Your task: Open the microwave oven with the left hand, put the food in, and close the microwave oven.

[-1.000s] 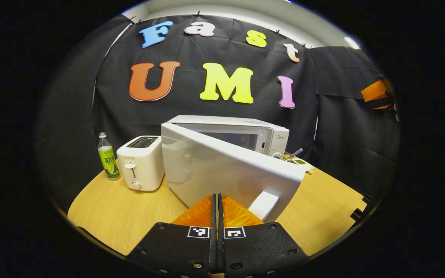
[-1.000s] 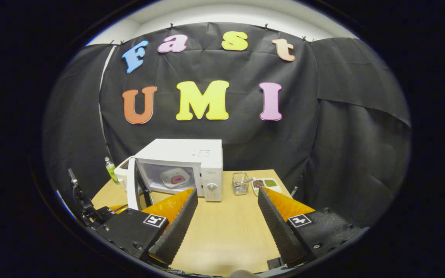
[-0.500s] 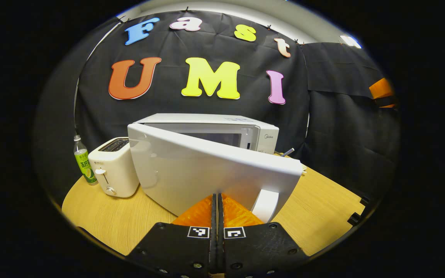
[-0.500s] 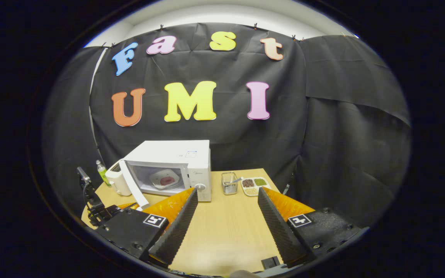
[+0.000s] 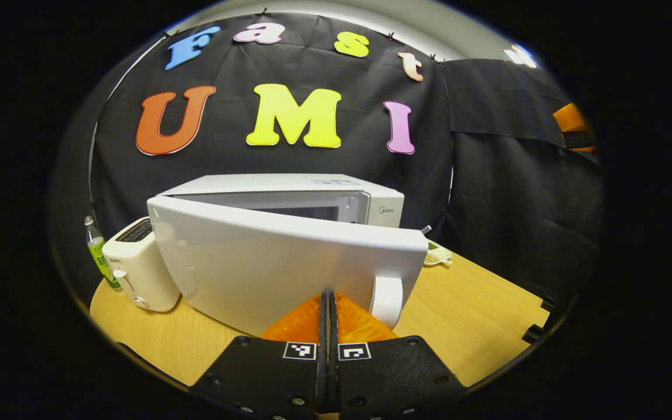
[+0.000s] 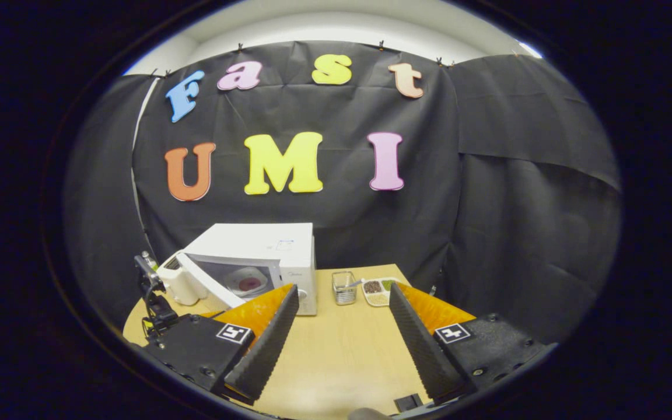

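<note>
Left gripper (image 5: 328, 300): your fingers are pressed together against the half-open microwave door (image 5: 277, 268)
Right gripper (image 6: 342, 303): spread wide, empty
Food (image 6: 248, 284): inside the microwave (image 6: 260, 256); right gripper view

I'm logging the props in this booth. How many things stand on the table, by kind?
Appliances: 2, the microwave oven and the toaster
Bottles: 1, green-labelled
Wire baskets: 1
Food dishes: 2, plate in the oven, divided tray
Total: 6

Left gripper view close behind microwave (image 5: 289, 198) door; right gripper view farther back, both facing it.
</note>
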Demonstrator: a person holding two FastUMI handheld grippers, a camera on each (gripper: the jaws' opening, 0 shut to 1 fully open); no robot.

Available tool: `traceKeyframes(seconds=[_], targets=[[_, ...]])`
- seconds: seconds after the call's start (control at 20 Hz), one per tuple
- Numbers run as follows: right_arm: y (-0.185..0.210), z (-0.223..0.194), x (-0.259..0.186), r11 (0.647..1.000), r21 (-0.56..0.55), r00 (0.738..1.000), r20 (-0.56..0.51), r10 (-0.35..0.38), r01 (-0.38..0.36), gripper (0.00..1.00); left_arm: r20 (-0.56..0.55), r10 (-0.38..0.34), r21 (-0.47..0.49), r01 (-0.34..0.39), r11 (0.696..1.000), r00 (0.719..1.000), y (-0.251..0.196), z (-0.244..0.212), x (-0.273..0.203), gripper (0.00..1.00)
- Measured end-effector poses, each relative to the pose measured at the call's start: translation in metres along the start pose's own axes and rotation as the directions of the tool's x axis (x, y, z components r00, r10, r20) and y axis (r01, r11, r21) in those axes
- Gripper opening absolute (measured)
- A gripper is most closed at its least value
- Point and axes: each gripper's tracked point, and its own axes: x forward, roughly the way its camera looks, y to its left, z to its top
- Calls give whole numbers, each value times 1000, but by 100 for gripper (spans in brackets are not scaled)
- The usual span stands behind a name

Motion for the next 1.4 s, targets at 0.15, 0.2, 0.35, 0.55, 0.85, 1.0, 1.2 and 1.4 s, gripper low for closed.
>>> traceKeyframes(seconds=[0.15, 0.2, 0.35, 0.55, 0.85, 1.0, 1.2, 1.4], targets=[[-2, 3, 6, 1000, -2, 1000, 0, -5, 5, 100, 5, -18, -2, 18, 1000, 1000, -9, 6, 15, 0], [-4, 2, 8, 1000, -7, 1000, -2, -10, 10, 99, 7, -20, 0, 20, 1000, 1000, -11, 7, 21, 0], [-7, 4, 14, 1000, -14, 1000, -4, -16, 16, 99, 11, -22, -5, 22, 1000, 1000, -13, 13, 39, 0], [-17, 2, 20, 999, -18, 1000, -14, -28, 28, 100, 16, -13, -13, 14, 1000, 1000, -17, 19, 61, 0], [-37, 8, 30, 998, -26, 998, -15, -53, 53, 99, 11, 5, -5, -5, 1000, 1000, -16, 24, 94, 0], [-43, 8, 37, 998, -19, 998, -22, -56, 55, 99, 10, 18, -8, -18, 1000, 1000, -13, 26, 111, 0], [-48, 7, 41, 998, -24, 998, -25, -62, 61, 99, 10, 38, -15, -37, 999, 999, -9, 26, 123, 0], [-51, 7, 44, 998, -26, 998, -31, -61, 61, 99, 14, 40, -9, -40, 999, 999, -9, 27, 125, 0]])
